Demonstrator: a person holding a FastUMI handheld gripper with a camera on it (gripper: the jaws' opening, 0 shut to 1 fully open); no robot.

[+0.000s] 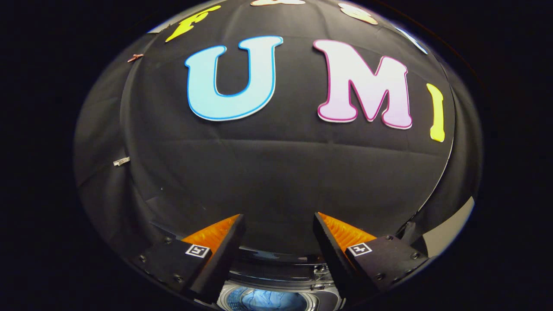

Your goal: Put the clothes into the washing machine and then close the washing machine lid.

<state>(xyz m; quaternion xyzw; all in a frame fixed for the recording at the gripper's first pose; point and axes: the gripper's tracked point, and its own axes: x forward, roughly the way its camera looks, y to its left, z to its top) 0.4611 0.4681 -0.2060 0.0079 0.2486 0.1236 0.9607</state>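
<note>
My gripper (278, 222) is open, fingers spread wide with nothing between them, held high and pointing at the black cloth wall. Low down between the fingers I see the top of the washing machine (276, 272) with its round drum opening. Light blue clothes (268, 299) lie inside the drum. The raised lid's edge (276, 252) seems to stand behind the opening, though I cannot tell its exact position.
The black cloth wall (276, 172) stands straight ahead beyond the fingers. A pale panel edge (449, 231) shows to the right of the right finger.
</note>
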